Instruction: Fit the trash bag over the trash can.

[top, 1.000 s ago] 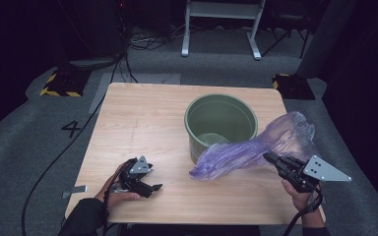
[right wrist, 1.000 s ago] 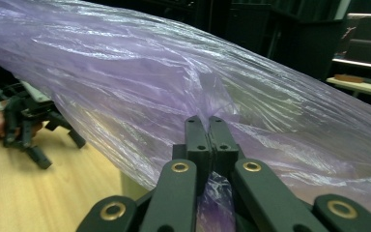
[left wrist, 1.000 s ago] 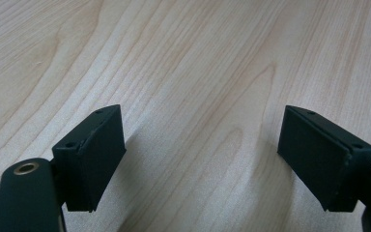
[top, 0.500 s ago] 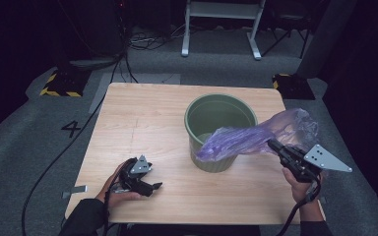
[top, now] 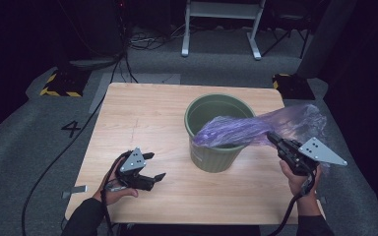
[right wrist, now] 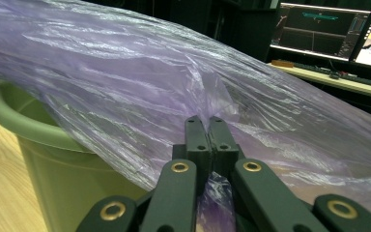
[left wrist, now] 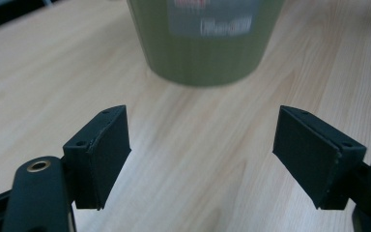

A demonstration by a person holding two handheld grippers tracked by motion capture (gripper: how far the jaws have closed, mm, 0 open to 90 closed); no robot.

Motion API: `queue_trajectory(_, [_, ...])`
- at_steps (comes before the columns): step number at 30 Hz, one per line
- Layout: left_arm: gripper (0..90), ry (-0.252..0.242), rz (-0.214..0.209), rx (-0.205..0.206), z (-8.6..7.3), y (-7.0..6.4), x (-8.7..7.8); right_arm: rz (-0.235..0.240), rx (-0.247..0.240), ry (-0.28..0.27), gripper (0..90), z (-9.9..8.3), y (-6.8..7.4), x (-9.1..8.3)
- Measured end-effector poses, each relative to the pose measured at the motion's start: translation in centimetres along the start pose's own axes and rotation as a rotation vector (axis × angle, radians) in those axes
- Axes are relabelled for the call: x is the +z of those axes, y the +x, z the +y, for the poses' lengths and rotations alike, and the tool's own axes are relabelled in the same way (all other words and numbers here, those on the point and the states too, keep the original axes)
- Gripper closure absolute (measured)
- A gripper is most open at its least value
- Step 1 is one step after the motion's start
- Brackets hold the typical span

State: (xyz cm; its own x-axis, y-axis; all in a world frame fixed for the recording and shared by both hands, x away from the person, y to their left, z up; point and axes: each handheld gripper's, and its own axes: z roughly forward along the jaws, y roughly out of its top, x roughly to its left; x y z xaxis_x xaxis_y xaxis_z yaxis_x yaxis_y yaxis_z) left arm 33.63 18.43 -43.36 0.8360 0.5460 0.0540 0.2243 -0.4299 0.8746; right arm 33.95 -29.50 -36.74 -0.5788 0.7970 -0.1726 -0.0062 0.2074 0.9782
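— Where is the purple plastic bag (top: 263,129) found, relative to the fingers?

— It is pinched between the two black jaws of the right gripper (top: 271,138), which are pressed tight together on a fold of the film. In the right gripper view the bag (right wrist: 164,96) is seen spreading up and away from the fingertips (right wrist: 197,126), with a little of the film also bunched below them, between the gripper's arms.

— And how is the bag laid out beyond that?

— It is stretched leftward from the grip in a long, crumpled band, held in the air. Its far end is draped over the rim of the green bucket (top: 215,156) and hangs above the bucket's opening; its other end is billowed out behind the gripper, past the table's right edge.

— Where is the bucket set?

— It is stood upright on the wooden table (top: 142,118), right of the middle. In the right gripper view its rim (right wrist: 14,121) is seen just under the film.

— What is seen of the other gripper?

— The left gripper (top: 153,166) is rested on the table near the front edge, well apart from the bag, in the person's left hand (top: 112,184). Its jaws are spread wide with nothing between them, and are pointed toward the bucket's wall (left wrist: 205,43), near it but not touching.
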Motion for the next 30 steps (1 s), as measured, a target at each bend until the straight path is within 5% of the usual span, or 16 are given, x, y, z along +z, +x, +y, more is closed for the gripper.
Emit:
queue_trajectory(5, [20.7,-0.106,-0.016,-0.001,3.0,0.4,-1.2,-0.011,-0.022,0.015,90.0,0.4,0.1,0.4])
queue_trajectory(10, [20.8,-0.163,-0.040,0.076,6.2,-0.7,-1.3,-0.038,-0.022,0.019,90.0,0.7,0.1,0.4])
queue_trajectory(16, [21.3,-0.165,-0.042,0.119,8.9,-1.1,-0.7,-0.043,-0.023,0.027,90.0,0.6,0.0,0.6])
queue_trajectory(22, [22.3,-0.143,-0.013,0.151,10.5,0.0,-0.2,-0.038,-0.031,0.032,90.0,0.8,-0.1,0.9])
queue_trajectory(30, [22.7,-0.168,-0.048,0.147,14.2,1.4,0.7,-0.031,-0.055,0.051,90.0,1.2,0.2,1.8])
